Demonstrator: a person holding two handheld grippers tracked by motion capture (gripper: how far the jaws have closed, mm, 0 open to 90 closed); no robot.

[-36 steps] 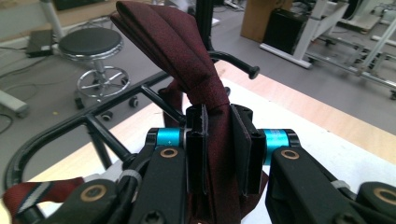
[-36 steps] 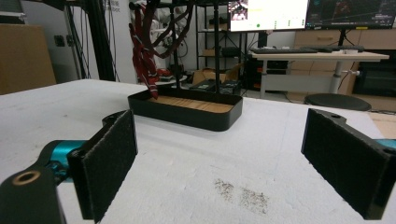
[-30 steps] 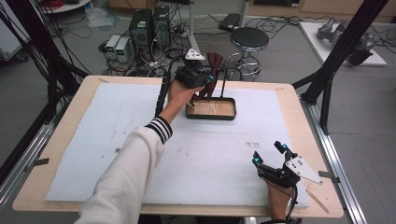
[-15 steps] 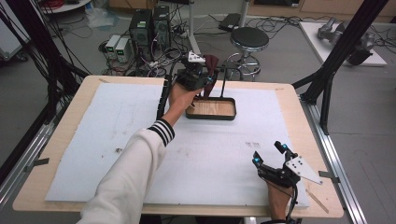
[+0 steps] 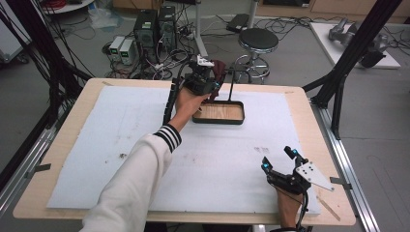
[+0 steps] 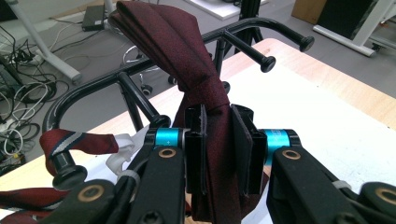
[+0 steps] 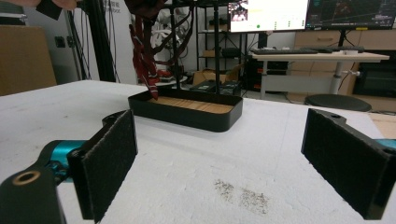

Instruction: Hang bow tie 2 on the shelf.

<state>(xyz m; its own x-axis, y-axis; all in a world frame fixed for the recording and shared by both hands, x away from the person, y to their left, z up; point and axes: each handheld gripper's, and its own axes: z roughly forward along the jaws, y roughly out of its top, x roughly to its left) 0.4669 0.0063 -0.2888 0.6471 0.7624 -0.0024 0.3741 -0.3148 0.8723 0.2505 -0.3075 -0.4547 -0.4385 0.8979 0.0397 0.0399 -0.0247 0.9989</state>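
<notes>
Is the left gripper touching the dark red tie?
Touching. In the left gripper view, the left gripper has both black pads pressed against the dark red tie, pinching it.

This looks like a robotics lab or test room. The wooden table (image 5: 300,104) stands in a black metal frame (image 5: 355,53), computer boxes (image 5: 153,26) and tangled cables (image 5: 167,55) sit on the grey floor, and a desk with monitors (image 7: 268,14) lines the back wall.

Wooden table (image 5: 309,104): white foam sheet (image 5: 121,125) covers most of it; black rack tray (image 5: 220,113) stands on sheet's far middle; dark specks, possibly dirt, nearer.
</notes>
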